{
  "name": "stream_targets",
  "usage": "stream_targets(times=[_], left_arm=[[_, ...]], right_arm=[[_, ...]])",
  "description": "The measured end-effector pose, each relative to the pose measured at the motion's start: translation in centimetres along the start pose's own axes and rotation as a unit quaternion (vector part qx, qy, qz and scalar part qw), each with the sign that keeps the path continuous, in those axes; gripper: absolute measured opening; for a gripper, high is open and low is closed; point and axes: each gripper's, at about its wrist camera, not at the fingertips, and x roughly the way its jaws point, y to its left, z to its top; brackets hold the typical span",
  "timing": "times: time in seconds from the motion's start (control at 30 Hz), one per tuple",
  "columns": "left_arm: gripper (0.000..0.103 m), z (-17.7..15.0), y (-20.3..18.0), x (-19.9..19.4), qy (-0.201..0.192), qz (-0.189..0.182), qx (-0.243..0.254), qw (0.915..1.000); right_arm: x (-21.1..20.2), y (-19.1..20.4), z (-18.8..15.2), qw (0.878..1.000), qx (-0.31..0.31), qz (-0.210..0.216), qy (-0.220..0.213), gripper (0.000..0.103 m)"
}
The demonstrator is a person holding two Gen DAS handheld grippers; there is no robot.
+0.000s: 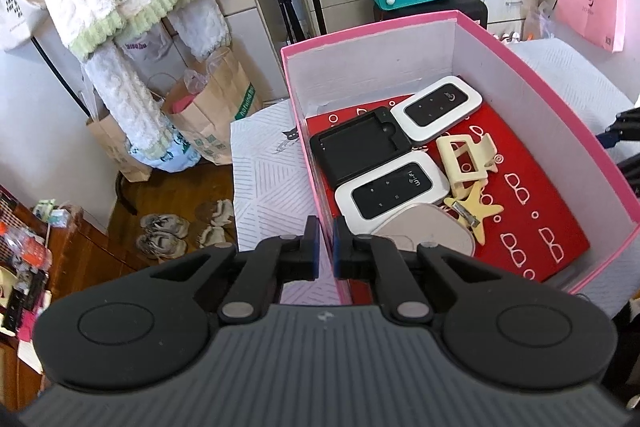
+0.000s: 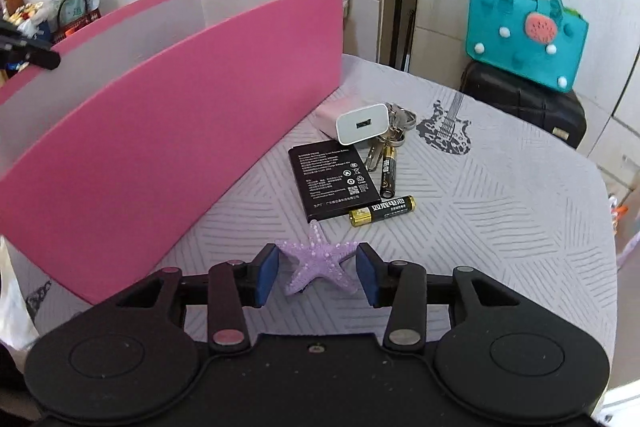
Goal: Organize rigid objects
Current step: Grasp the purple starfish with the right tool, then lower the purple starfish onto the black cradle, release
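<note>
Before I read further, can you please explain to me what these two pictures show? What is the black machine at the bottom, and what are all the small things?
The black parts are two hand-held grippers; a person carries one in each hand. Each picture comes from a camera on one gripper, looking forward along its fingers.

The left wrist view looks down into a pink box. Inside lie two pocket Wi-Fi routers, a black tray, a cream hair claw and a yellow starfish clip. The left gripper is nearly shut and holds nothing.

The right wrist view shows the table beside the box: a flat battery, two AA batteries, a white charger and keys. The right gripper is open around a purple starfish, which appears not yet squeezed.
</note>
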Motion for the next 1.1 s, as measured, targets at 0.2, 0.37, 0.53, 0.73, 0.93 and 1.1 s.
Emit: stream_targets(times=[0.2,0.37,0.53,0.73,0.93,1.1], left_arm=[[0.005,-0.1,-0.2,-0.1,-0.002,0.006,0.002,1.0000],[0.005,-0.1,-0.3,-0.1,-0.001,0.008,0.004,1.0000],[0.005,-0.2,-0.4,-0.1,-0.001,0.005,-0.002,1.0000],[0.005,-0.3,-0.4,-0.1,-0.001,0.003,-0.004,1.0000],[0.005,-0.3,-0.2,-0.2,0.000,-0.001,-0.006,1.0000],[0.005,-0.3,0.2,-0.2,0.002,-0.007,-0.011,0.9999]], right_arm=[[0.0,-0.2,-0.5,1.000,0.016,-0.010,-0.019,0.051],[-0.4,-0.4,-0.5,0.999,0.031,-0.014,-0.020,0.038],[-1.1,-1.1,-0.2,0.998,0.043,-0.015,-0.031,0.030],[-1.2,-1.4,-0.2,0.998,0.048,-0.016,-0.028,0.030],[-2.6,-1.6,0.4,0.998,0.052,-0.019,-0.044,0.030],[-4.7,-1.3,1.9,0.997,0.043,-0.016,-0.066,0.030]])
